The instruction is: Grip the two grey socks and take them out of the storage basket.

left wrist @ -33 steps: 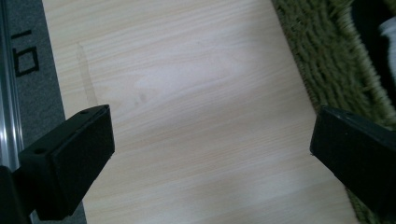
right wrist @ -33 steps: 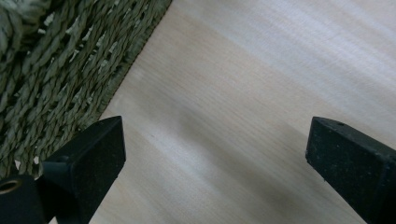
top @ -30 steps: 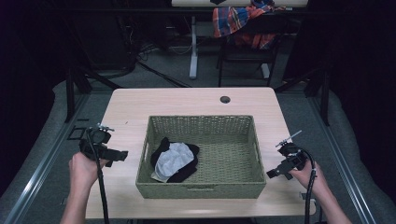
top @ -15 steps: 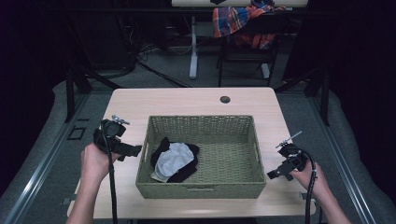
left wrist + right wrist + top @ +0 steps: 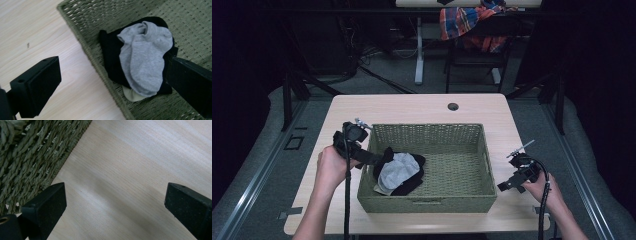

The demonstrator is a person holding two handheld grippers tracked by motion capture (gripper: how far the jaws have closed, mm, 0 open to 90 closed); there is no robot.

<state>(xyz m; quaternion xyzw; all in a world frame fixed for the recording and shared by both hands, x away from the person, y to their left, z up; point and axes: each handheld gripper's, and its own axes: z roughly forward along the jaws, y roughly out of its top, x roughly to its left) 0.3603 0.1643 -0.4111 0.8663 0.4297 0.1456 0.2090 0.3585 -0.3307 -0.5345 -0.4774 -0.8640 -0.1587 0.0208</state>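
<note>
The work surface is a light wood-grain rectangular table (image 5: pixel 412 107) with a small round dark cable hole (image 5: pixel 453 106) near its far edge. It stands on grey carpet; beyond its far edge are black frame legs, loose cables and a plaid red-and-blue cloth (image 5: pixel 467 20) draped over a dark chair. No writing or label is legible in any view.

The landmark is the rectangular olive-green woven basket (image 5: pixel 462 135) at the table's centre. The task's things, a bundle of socks, lie inside it against its left wall: a light grey ankle sock (image 5: pixel 145 57) rests on top of a black sock (image 5: pixel 111 57), with a pale beige scrap showing beneath them.

Left of the basket, the person's left hand (image 5: pixel 329 167) holds the left gripper (image 5: pixel 377 159) over the basket's left rim, pointed inward at the socks. Its jaws stand wide apart: in the left gripper view one is over the table outside the rim, the other over the socks' far edge. Contact cannot be determined.

Right of the basket, the right gripper (image 5: pixel 507 185) is held low over bare table just beside the basket's right wall, jaws spread wide and holding nothing.
</note>
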